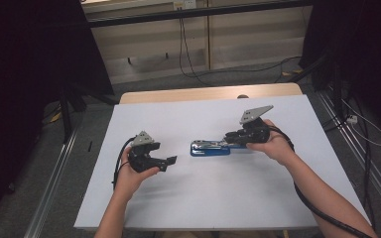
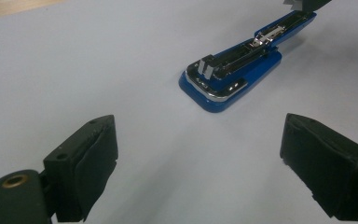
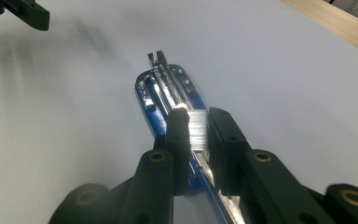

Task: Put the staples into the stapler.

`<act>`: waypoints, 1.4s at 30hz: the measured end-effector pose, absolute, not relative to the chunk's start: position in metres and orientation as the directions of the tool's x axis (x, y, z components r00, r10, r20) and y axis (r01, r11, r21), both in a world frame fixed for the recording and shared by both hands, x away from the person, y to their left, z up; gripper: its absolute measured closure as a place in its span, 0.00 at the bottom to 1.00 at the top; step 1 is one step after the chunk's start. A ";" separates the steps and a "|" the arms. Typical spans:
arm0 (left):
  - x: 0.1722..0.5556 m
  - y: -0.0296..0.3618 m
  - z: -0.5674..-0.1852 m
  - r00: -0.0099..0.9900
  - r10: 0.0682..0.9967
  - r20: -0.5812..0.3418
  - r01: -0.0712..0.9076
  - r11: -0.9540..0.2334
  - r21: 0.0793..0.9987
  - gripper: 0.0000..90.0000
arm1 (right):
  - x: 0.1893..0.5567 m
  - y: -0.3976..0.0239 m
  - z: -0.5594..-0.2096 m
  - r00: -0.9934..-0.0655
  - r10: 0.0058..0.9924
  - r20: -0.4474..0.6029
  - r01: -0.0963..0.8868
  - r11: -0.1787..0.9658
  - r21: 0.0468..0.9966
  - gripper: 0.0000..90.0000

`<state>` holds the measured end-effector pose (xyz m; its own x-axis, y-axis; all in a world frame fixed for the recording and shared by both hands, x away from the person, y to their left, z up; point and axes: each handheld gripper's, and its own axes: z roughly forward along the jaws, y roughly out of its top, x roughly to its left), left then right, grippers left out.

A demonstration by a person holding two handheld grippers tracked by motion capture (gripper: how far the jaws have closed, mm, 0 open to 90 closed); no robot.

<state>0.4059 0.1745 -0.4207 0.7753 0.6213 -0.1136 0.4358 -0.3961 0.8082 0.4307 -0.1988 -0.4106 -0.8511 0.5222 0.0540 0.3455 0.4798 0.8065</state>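
Observation:
A blue stapler (image 1: 209, 148) lies in the middle of the white table top (image 1: 193, 198), its top swung open and the metal staple channel (image 2: 233, 74) showing. My right gripper (image 1: 229, 137) hovers over the stapler's right half. Its jaws are shut on a shiny strip of staples (image 3: 197, 133), held just above the stapler's channel (image 3: 168, 88). My left gripper (image 1: 170, 163) rests to the left of the stapler and points at it. It is open (image 2: 205, 158) and holds nothing.
The wooden table edge (image 1: 203, 92) runs along the far side. Black curtains (image 1: 25, 59) stand at both sides, and cables (image 1: 188, 54) lie on the floor behind. A metal rail (image 1: 54, 178) runs beside the table on the left.

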 end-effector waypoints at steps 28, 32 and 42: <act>0.405 0.172 -0.421 0.780 0.614 -0.122 0.439 -0.396 0.807 0.13 | 0.447 -0.180 -0.405 -0.890 0.452 0.053 0.308 0.511 0.803 0.88; 0.404 0.172 -0.421 0.780 0.614 -0.122 0.439 -0.399 0.805 0.13 | 0.451 -0.177 -0.405 -0.893 0.447 0.047 0.302 0.519 0.800 0.88; 0.405 0.172 -0.422 0.781 0.614 -0.116 0.436 -0.403 0.805 0.13 | 0.456 -0.169 -0.406 -0.904 0.426 0.046 0.291 0.531 0.796 0.88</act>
